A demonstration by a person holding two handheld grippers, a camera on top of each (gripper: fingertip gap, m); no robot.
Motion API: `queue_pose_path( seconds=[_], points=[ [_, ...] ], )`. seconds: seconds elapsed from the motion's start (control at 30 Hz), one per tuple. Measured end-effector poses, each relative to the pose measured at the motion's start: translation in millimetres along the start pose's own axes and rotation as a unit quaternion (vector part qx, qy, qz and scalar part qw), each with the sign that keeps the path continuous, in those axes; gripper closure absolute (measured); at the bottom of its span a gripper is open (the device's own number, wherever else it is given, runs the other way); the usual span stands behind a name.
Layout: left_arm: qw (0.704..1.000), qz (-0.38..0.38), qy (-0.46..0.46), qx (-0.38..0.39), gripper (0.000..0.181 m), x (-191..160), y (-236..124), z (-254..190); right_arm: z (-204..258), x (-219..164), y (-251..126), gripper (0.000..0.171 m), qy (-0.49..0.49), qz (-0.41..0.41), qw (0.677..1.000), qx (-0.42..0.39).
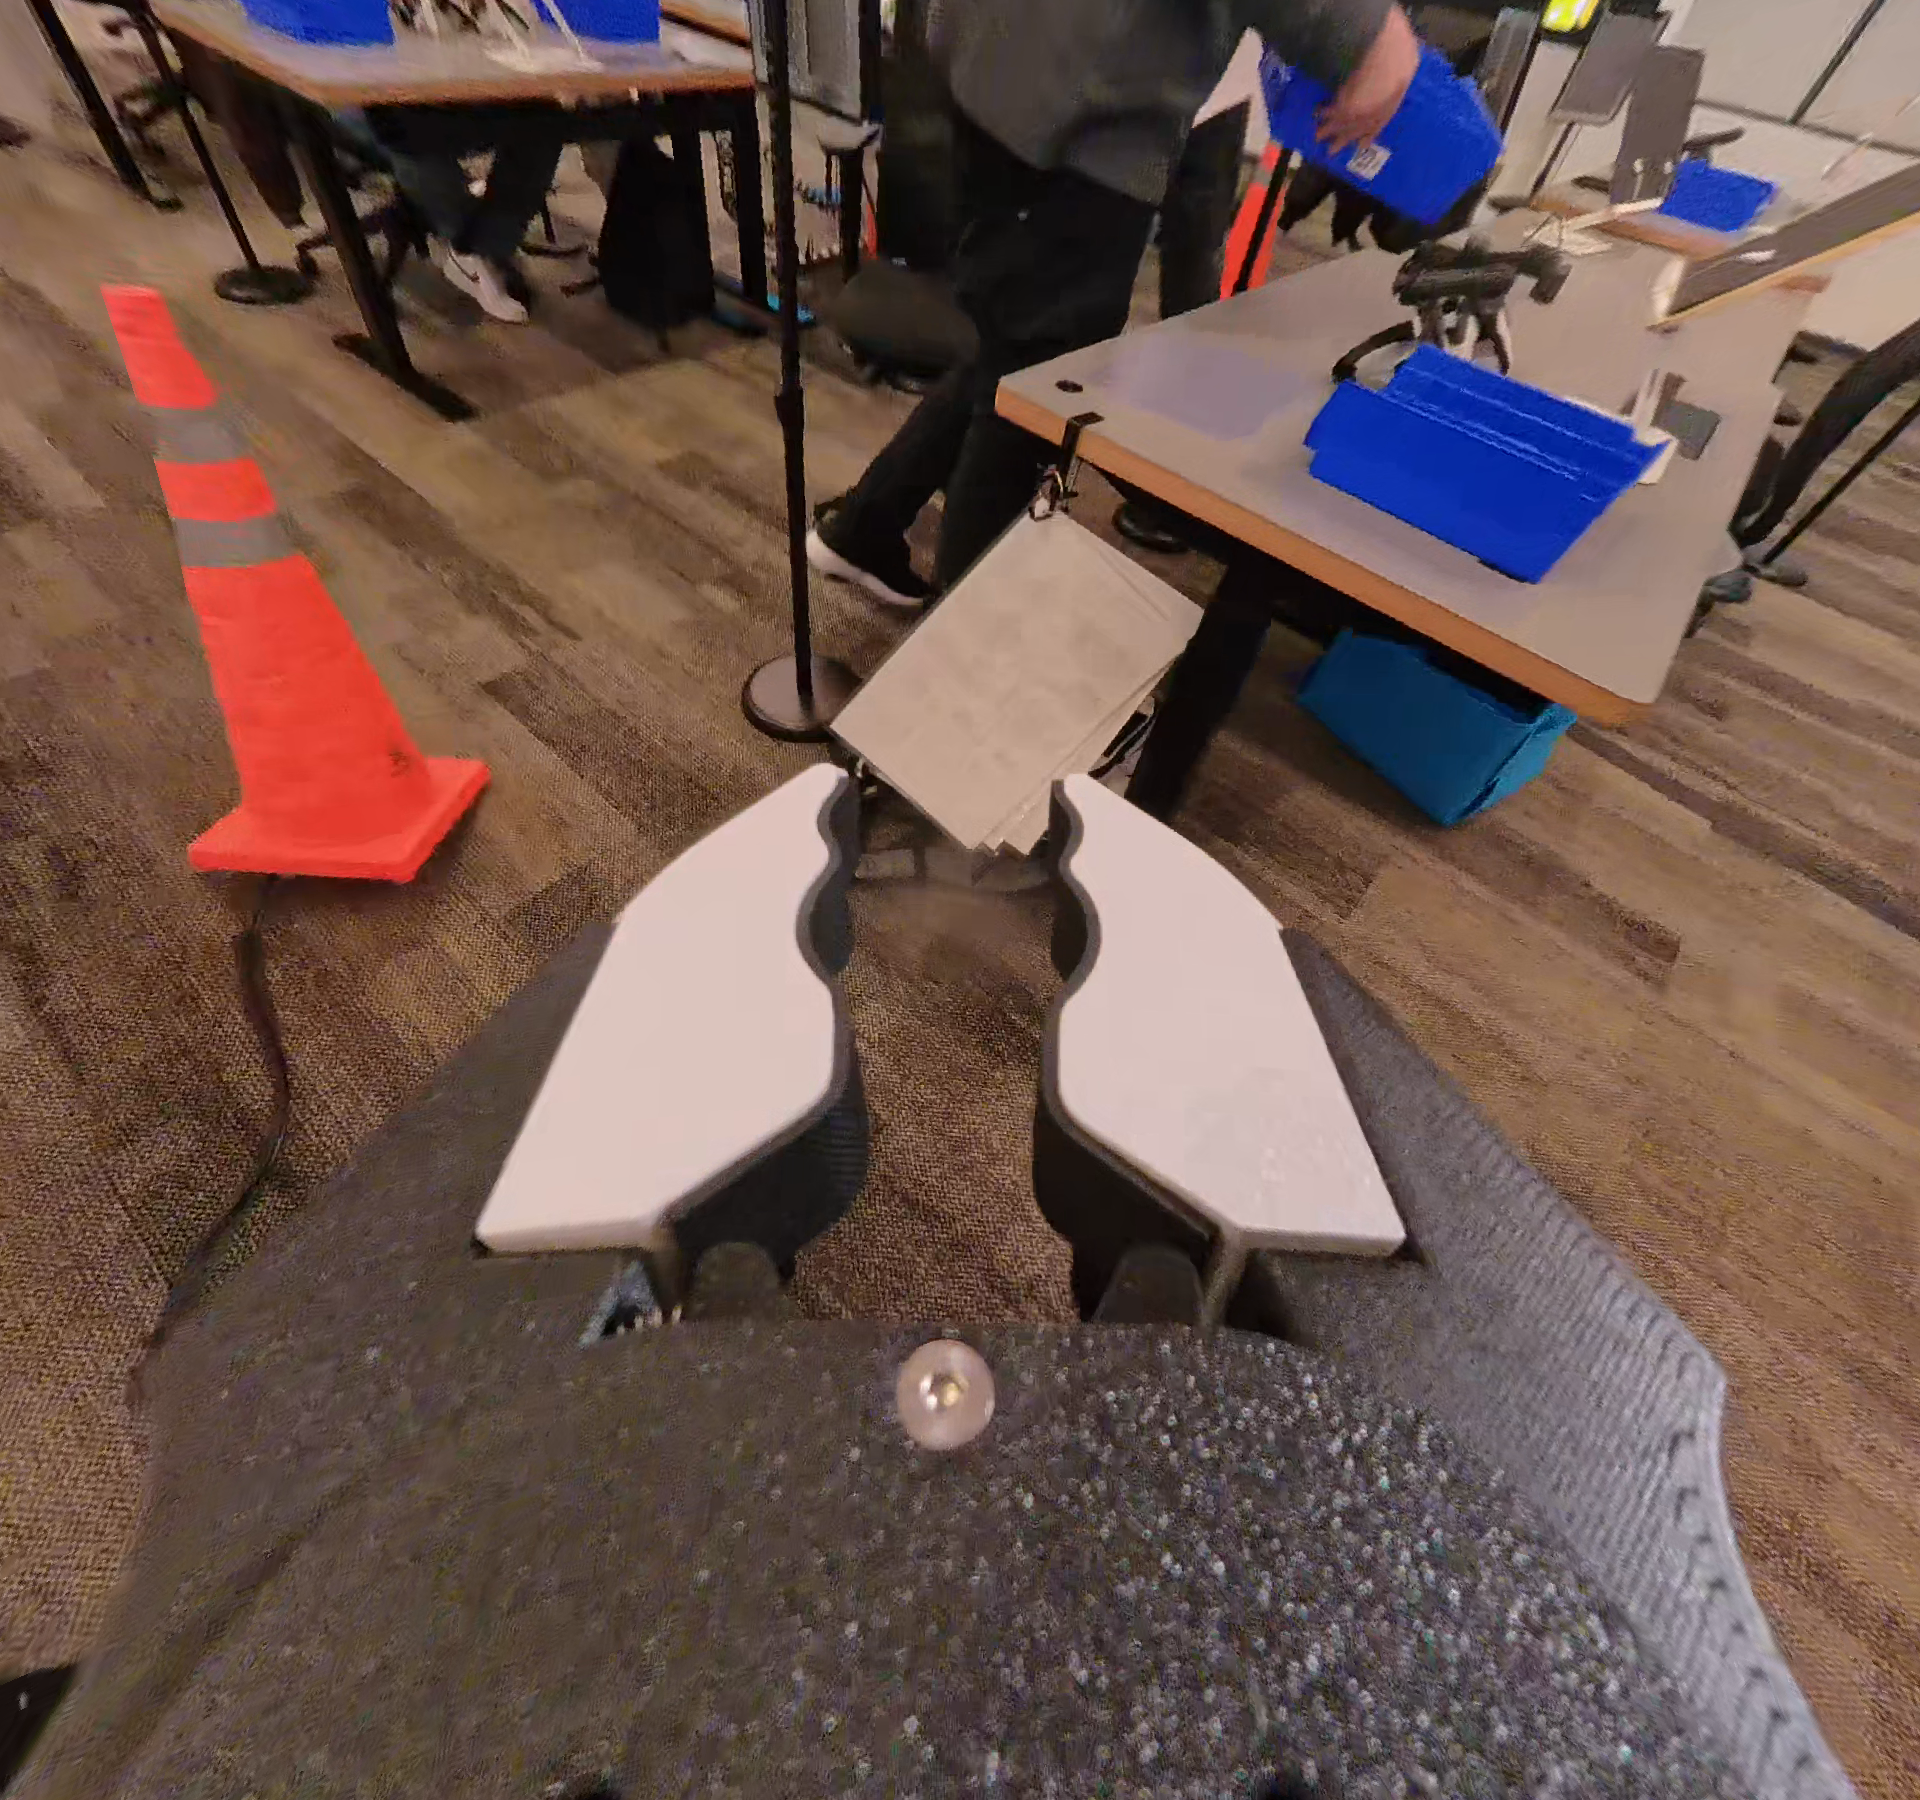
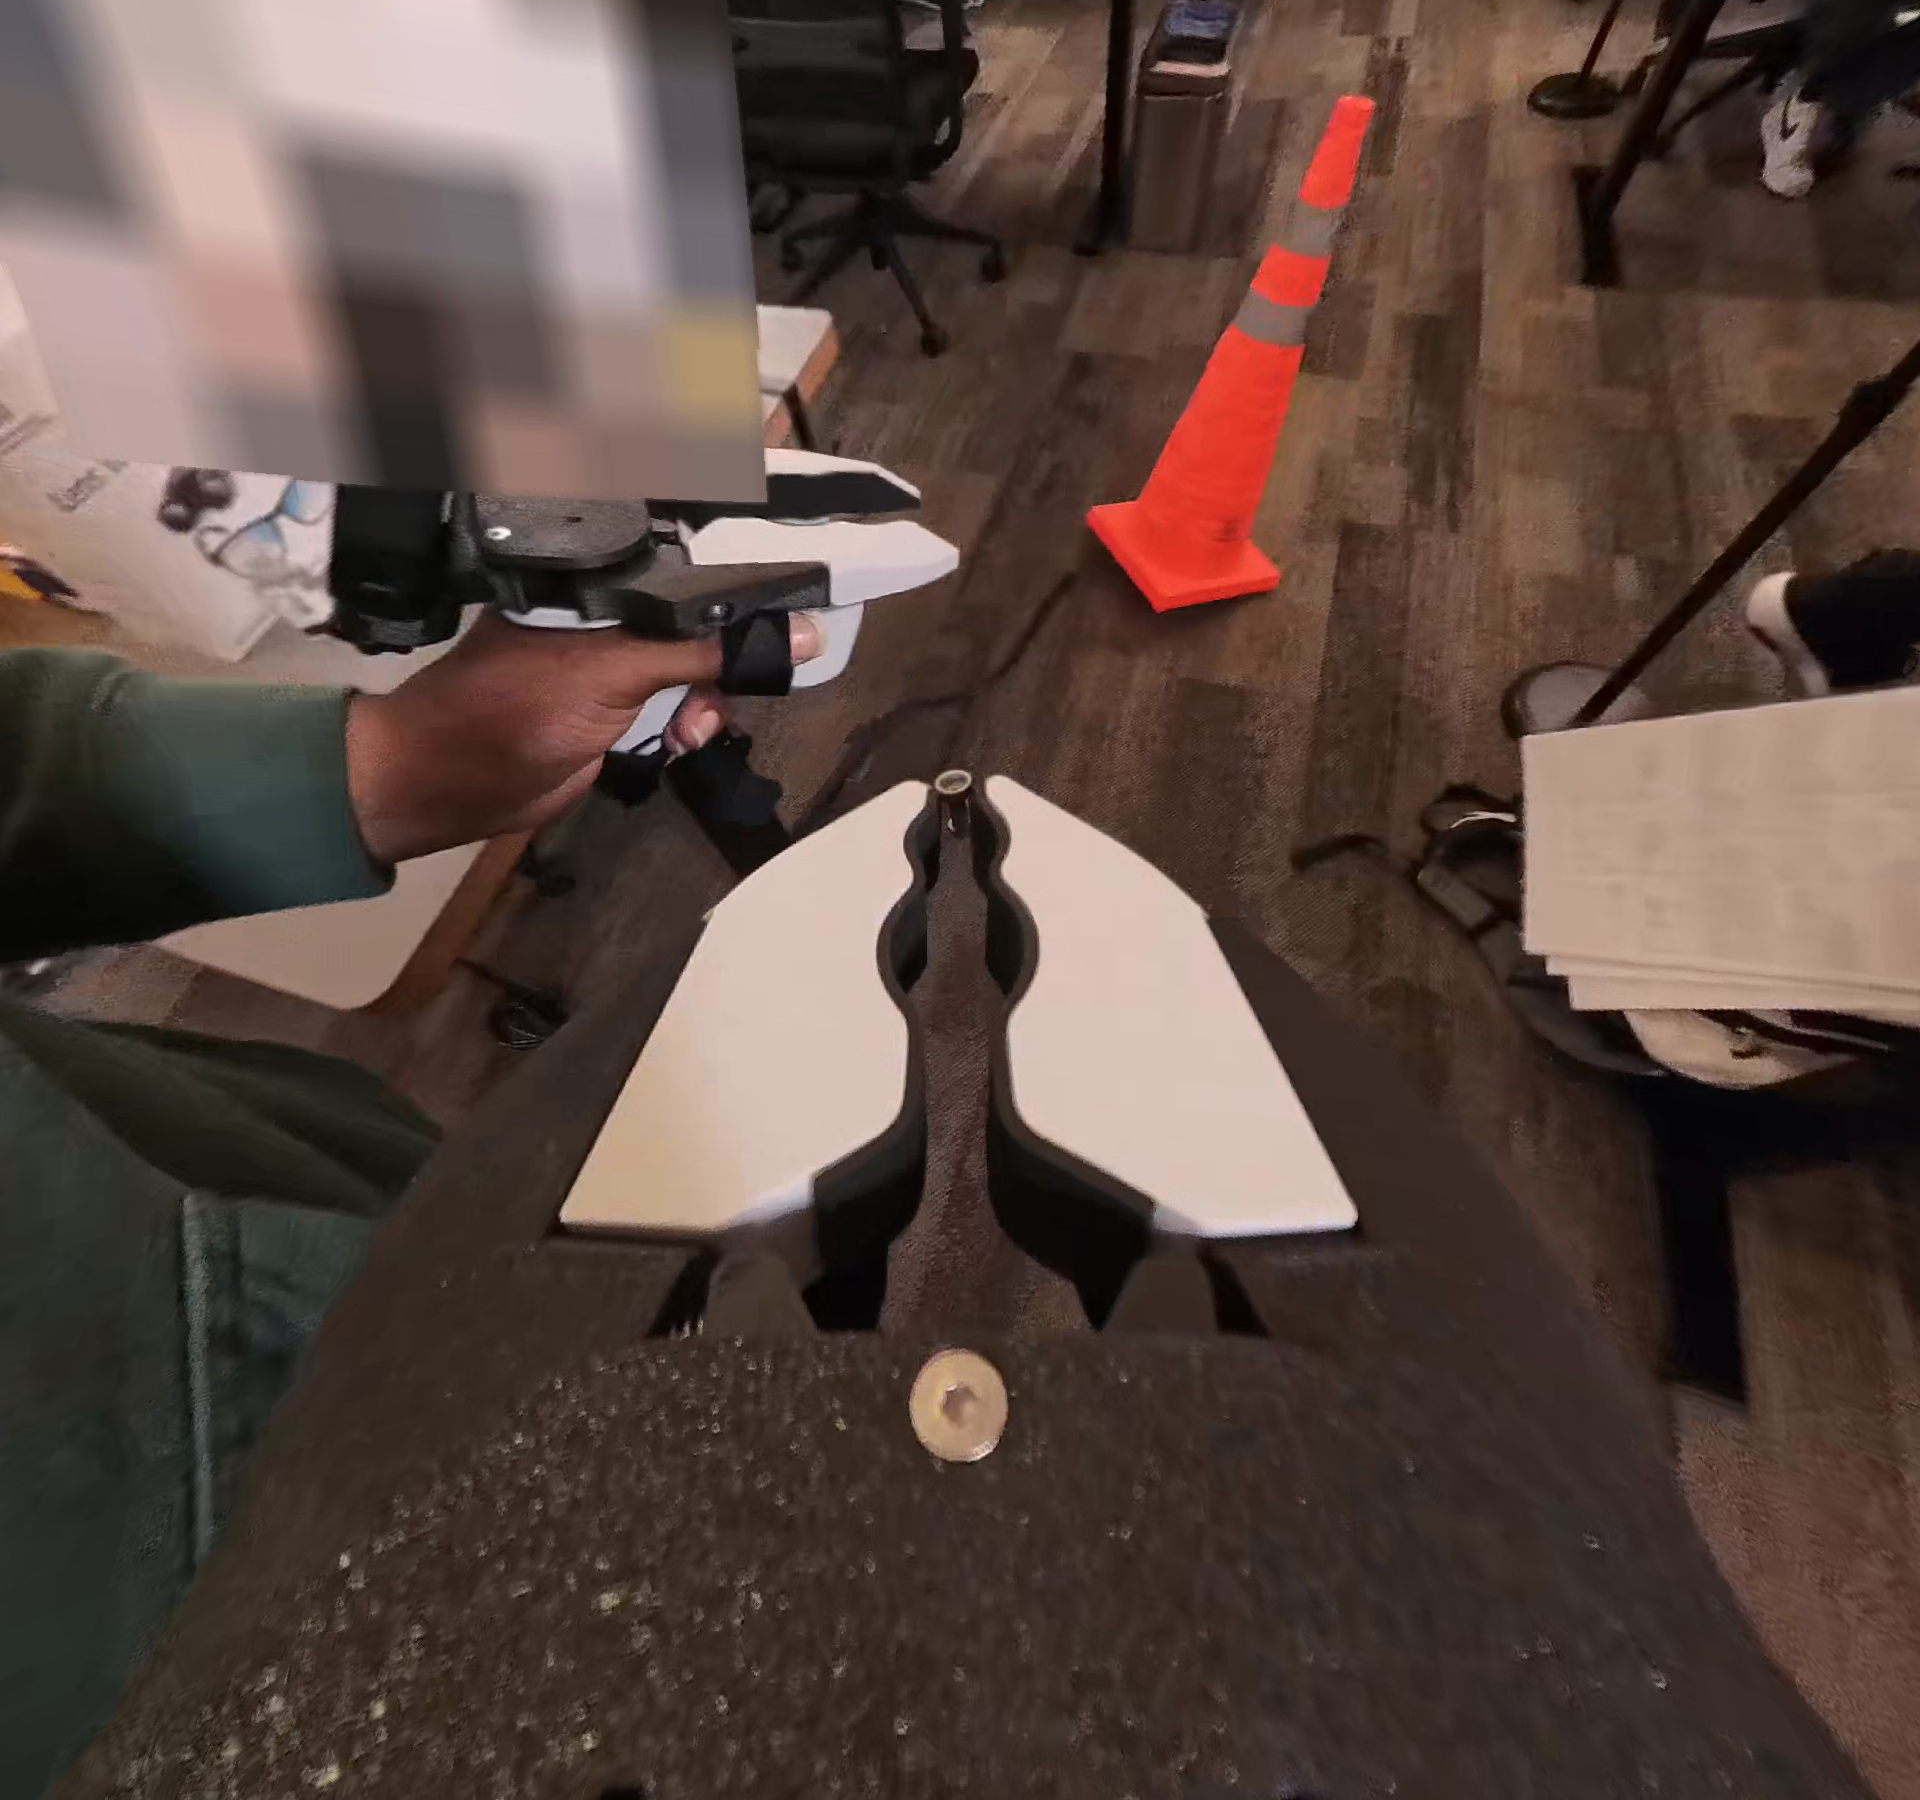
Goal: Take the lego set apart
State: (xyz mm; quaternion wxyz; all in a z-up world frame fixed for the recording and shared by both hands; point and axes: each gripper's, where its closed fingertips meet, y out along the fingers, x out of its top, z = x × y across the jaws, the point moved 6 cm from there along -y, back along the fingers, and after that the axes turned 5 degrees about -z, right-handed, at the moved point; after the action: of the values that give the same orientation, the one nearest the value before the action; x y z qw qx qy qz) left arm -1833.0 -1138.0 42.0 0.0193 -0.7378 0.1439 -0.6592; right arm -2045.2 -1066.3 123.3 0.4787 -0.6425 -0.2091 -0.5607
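No lego set shows in either view. My left gripper (image 1: 951, 794) is open and empty, held over the carpeted floor and pointing at a hanging stack of grey sheets (image 1: 1013, 701). It also shows in the right wrist view (image 2: 920, 526), held in a hand with a green sleeve, its jaws apart. My right gripper (image 2: 954, 786) is nearly closed, and its tips pinch a small dark piece with a brass-coloured top (image 2: 952, 807) above the floor. I cannot tell what this piece is.
An orange traffic cone (image 1: 281, 649) (image 2: 1236, 400) stands on the floor. A table (image 1: 1195, 400) at right carries a blue bin (image 1: 1475, 451). A person (image 1: 1039, 192) walks by carrying another blue bin (image 1: 1392, 129). A black pole stand (image 1: 795, 503) stands ahead.
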Motion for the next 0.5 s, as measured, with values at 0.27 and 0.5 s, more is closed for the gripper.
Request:
queue_pose_path(
  seconds=[0.27, 0.5],
  points=[
    [0.993, 0.018, -0.067, 0.091, 0.148, 34, 144, 82, -160, 30, 101, 0.165, -0.023, 0.028, 0.996, 0.083],
    [0.959, 0.025, -0.108, 0.259, 0.149, 38, 238, 207, -301, 71, 297, 0.165, -0.095, 0.039, 0.979, 0.177]
  ],
)
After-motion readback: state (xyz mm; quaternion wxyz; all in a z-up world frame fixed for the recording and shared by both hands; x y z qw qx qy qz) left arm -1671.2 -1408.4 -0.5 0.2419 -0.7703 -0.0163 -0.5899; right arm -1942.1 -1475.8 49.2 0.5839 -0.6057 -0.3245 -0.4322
